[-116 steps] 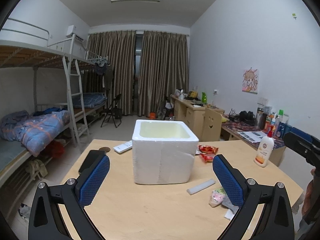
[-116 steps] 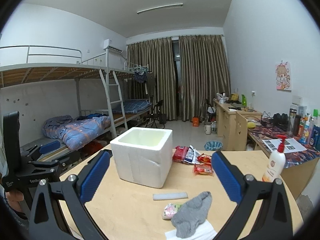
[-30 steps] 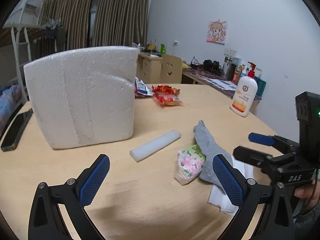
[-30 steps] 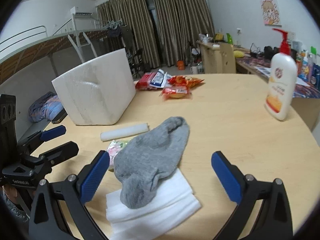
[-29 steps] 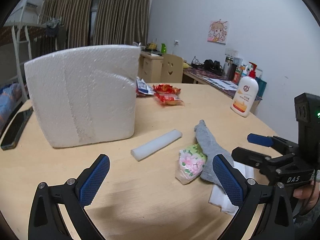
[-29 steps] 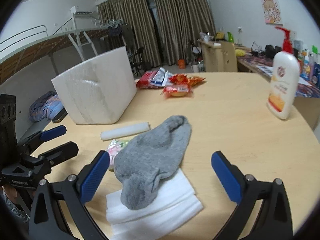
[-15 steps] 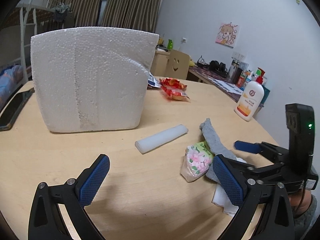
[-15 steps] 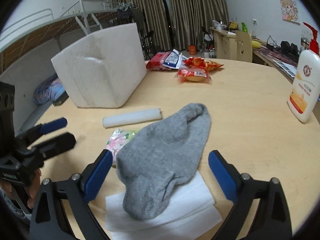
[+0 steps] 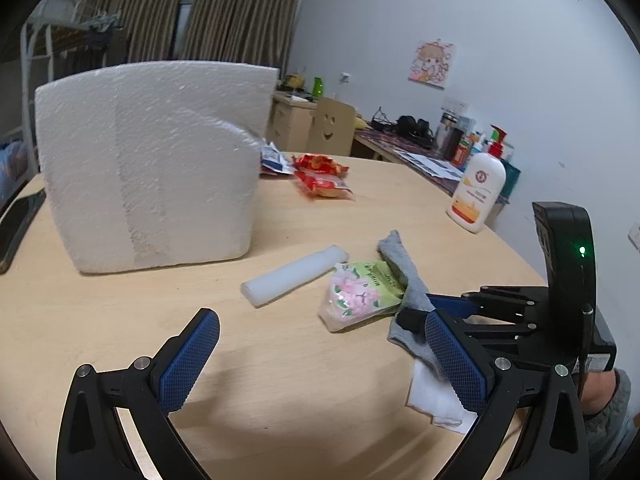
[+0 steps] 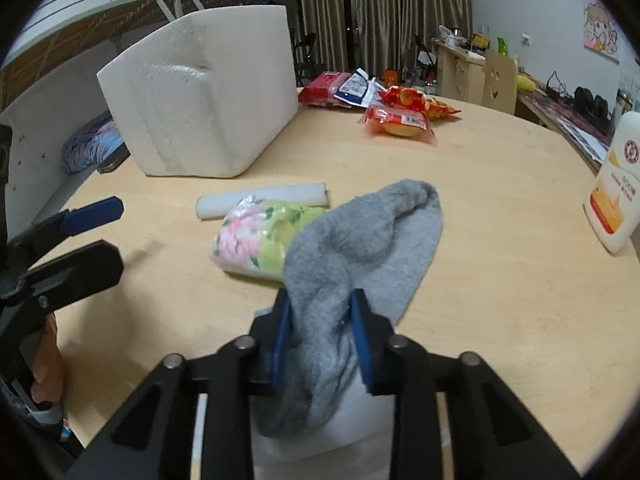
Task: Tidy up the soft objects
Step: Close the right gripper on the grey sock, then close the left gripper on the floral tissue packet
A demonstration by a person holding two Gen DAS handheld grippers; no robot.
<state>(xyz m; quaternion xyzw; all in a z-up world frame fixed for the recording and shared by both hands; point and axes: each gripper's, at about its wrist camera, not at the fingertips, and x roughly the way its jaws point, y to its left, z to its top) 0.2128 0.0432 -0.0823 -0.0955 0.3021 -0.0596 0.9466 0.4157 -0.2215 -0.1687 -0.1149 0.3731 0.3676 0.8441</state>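
Note:
A grey sock (image 10: pixel 360 248) lies on the round wooden table (image 10: pixel 500 280), draped over a flowered tissue pack (image 10: pixel 260 236) and a white folded cloth (image 9: pixel 432 396). My right gripper (image 10: pixel 322 308) is closing, and its blue pads pinch the near end of the sock. In the left wrist view the grey sock (image 9: pixel 400 256) and the tissue pack (image 9: pixel 360 292) lie just ahead. The left gripper (image 9: pixel 320 320) is open above bare table, with nothing between its fingers. A white foam box (image 9: pixel 148 160) stands at the back left.
A white foam stick (image 9: pixel 292 276) lies between the box and the tissue pack. Red snack packs (image 10: pixel 400 120) sit behind, a lotion bottle (image 9: pixel 476 192) stands at the right edge, and a phone (image 9: pixel 16 220) lies at the far left. A hand holds the left gripper (image 10: pixel 92 236).
The right gripper came forward and down over the sock, and its wide jaws closed in onto the sock's near end. The left gripper stayed about where it was.

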